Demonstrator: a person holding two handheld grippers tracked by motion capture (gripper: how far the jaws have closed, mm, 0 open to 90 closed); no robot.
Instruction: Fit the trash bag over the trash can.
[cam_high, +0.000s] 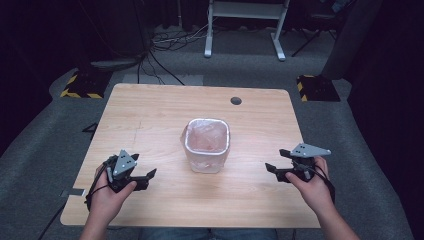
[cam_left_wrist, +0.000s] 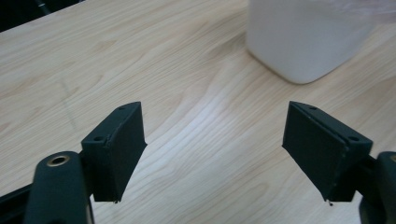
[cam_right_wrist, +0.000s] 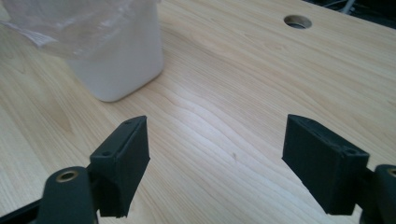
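I have both grippers wide open and empty, left gripper (cam_high: 141, 176) and right gripper (cam_high: 278, 167) flanking the bag-lined white bin (cam_high: 207, 145) mid-desk (cam_high: 150, 115). The lining looks done; next, probably, I retreat.

Dim dark surroundings, table (cam_high: 150, 115) lit from above, soft sheen, slight blur

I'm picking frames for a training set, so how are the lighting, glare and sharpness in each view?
High view: the table is evenly lit, the room around it dark, and the picture slightly soft. Left gripper view: a pale sheen on the wood between the jaws; the white bin is bright and somewhat blurred. Right gripper view: similar sheen, and the plastic liner looks hazy.
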